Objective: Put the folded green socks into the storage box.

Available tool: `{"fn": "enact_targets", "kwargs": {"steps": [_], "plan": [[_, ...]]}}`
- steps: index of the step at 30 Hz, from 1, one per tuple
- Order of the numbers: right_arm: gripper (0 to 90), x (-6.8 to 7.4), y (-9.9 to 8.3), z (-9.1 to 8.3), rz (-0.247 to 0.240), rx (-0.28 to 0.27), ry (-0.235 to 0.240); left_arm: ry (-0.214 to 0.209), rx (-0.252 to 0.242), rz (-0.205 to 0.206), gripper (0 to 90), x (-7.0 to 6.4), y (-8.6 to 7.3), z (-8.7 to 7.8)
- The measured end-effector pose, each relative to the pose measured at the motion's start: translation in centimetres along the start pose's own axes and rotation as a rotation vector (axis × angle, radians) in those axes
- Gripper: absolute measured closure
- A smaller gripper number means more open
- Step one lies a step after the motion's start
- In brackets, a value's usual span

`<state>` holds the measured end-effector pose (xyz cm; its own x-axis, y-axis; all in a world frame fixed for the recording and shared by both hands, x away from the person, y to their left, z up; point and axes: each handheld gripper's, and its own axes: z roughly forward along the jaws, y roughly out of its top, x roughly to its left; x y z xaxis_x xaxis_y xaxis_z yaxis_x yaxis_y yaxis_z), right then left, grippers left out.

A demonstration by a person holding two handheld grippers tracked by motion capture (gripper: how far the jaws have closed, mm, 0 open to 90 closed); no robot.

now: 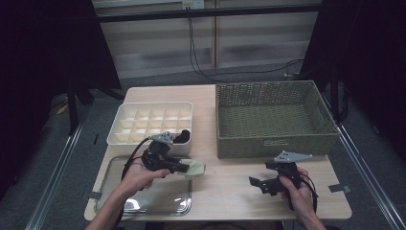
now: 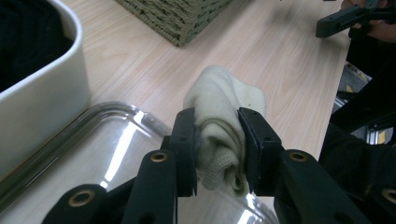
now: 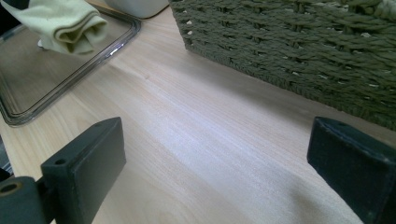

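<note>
Left gripper (image 2: 218, 154): jaws closed on a rolled pale sock (image 2: 224, 121), pinched across its middle, the free end bulging beyond the jaw tips. The sock is held clear of the surface, above the near right corner of the tray (image 1: 115, 203), just in front of the organiser (image 1: 125, 117). In the high view the left gripper (image 1: 184, 167) points right, the sock (image 1: 194, 168) projecting past the tray's edge.

Right gripper (image 3: 219, 172): jaws wide apart, nothing between them, hovering over bare table (image 3: 196, 140) in front of the basket (image 3: 299, 51). In the high view it (image 1: 256, 184) sits well apart from the sock.

Step in hand, as judged: carrying the sock to a compartment of the organiser. To do it well, keep the grip firm across the roll so it does not unfurl, lift high enough to clear the organiser's front wall, centre the roll over one free cell, then lower before releasing. The right gripper should stay back from that path.

Count:
- Socks in pale fabric: one.
- Dark item (image 1: 182, 138) in the organiser's front right cell: one; its nature cannot be told.
- Organisers: one, white, divided into many cells.
- Baskets: one, woven, apparently empty.
- Trays: one, clear.
- Grippers: two.
</note>
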<state>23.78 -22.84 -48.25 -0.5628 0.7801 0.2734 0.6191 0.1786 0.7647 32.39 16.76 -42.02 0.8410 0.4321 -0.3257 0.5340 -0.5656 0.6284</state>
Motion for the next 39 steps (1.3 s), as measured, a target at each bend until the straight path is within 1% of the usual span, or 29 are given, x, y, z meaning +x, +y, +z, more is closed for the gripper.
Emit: {"fn": "enact_targets", "kwargs": {"steps": [2, 3, 4, 5, 6, 7, 9, 10, 12, 13, 14, 17, 18, 19, 20, 21, 24, 27, 28, 30, 31, 33, 36, 37, 38, 39], "plan": [[4.3, 0.0, 0.0, 0.0, -0.003, -0.002, -0.002, 0.001, -0.007, -0.003, 68.9, 0.1, 0.0, -0.5], [4.3, 0.0, 0.0, 0.0, -0.002, -0.002, -0.001, 0.010, -0.008, -0.001, 68.8, 0.1, 0.1, -0.8], [4.3, 0.1, 0.0, 0.0, 0.001, 0.000, -0.001, 0.007, -0.006, 0.004, 68.9, 0.2, 0.1, -1.0], [4.3, 0.1, 0.0, 0.0, 0.001, -0.001, -0.002, 0.014, -0.003, 0.002, 68.8, 0.3, 0.1, -1.3], [4.3, 0.0, 0.0, 0.0, 0.001, 0.000, -0.002, 0.012, -0.013, 0.003, 68.8, 0.4, 0.1, -1.5], [4.3, 0.0, 0.0, 0.0, 0.000, 0.000, -0.002, 0.014, -0.012, 0.005, 68.8, 0.6, 0.2, -1.7], [4.3, 0.0, 0.0, 0.0, -0.002, 0.000, -0.003, 0.027, -0.008, 0.002, 68.8, 0.8, 0.3, -2.1], [4.3, 0.0, 0.0, 0.0, -0.002, 0.001, -0.003, 0.031, -0.010, 0.010, 68.8, 1.0, 0.4, -2.5], [4.3, 0.0, 0.0, 0.0, -0.002, 0.000, -0.001, 0.029, -0.016, 0.009, 68.9, 1.1, 0.4, -2.6], [4.3, 0.0, 0.0, 0.0, -0.002, 0.002, -0.002, 0.029, -0.011, 0.012, 69.0, 1.2, 0.4, -2.8], [4.3, 0.0, 0.0, 0.1, -0.004, 0.002, -0.005, 0.042, -0.011, 0.012, 69.0, 1.2, 0.5, -3.0], [4.3, 0.0, 0.0, 0.1, -0.008, 0.000, -0.005, 0.055, -0.005, 0.016, 69.0, 1.4, 0.6, -3.6], [4.3, 0.1, 0.0, 0.0, -0.007, 0.003, -0.001, 0.048, -0.014, 0.010, 69.1, 1.5, 0.6, -3.7], [4.3, 0.1, 0.0, 0.0, -0.005, 0.003, -0.001, 0.055, -0.015, 0.005, 69.0, 1.5, 0.6, -3.8], [4.3, 0.1, 0.0, 0.0, -0.007, 0.002, 0.001, 0.056, -0.005, 0.012, 69.1, 1.7, 0.7, -4.0], [4.3, 0.1, 0.0, 0.0, -0.009, 0.002, 0.001, 0.058, -0.010, 0.003, 69.1, 1.8, 0.7, -4.1], [4.3, 0.1, 0.0, 0.1, -0.016, 0.007, -0.001, 0.064, -0.013, -0.003, 69.1, 2.2, 0.6, -4.5], [4.3, 0.0, 0.0, 0.2, -0.012, 0.008, -0.002, 0.073, -0.007, -0.007, 69.0, 2.4, 0.6, -5.2], [4.3, 0.0, 0.0, 0.2, -0.014, 0.007, -0.002, 0.083, -0.004, -0.009, 69.0, 2.4, 0.6, -5.4], [4.3, 0.1, 0.0, 0.2, -0.016, 0.009, -0.002, 0.082, -0.013, -0.015, 69.1, 2.7, 0.7, -6.0], [4.3, 0.1, 0.0, 0.2, -0.014, 0.010, -0.002, 0.094, -0.017, -0.019, 69.0, 2.8, 0.7, -6.2], [4.3, 0.1, 0.0, 0.2, -0.014, 0.006, -0.003, 0.105, -0.014, -0.027, 69.0, 3.1, 0.7, -6.7], [4.3, 0.2, 0.0, 0.1, -0.013, -0.002, -0.005, 0.123, -0.012, -0.026, 69.0, 3.5, 0.8, -7.3], [4.3, 0.2, 0.0, 0.2, -0.016, -0.002, -0.001, 0.127, -0.015, -0.032, 69.0, 3.5, 0.8, -7.4], [4.3, 0.2, 0.0, 0.2, -0.020, 0.000, 0.000, 0.127, -0.008, -0.029, 69.0, 3.7, 0.8, -7.5], [4.3, 0.2, 0.0, 0.2, -0.020, 0.003, -0.002, 0.128, -0.013, -0.032, 69.0, 3.7, 0.7, -7.6]]}}
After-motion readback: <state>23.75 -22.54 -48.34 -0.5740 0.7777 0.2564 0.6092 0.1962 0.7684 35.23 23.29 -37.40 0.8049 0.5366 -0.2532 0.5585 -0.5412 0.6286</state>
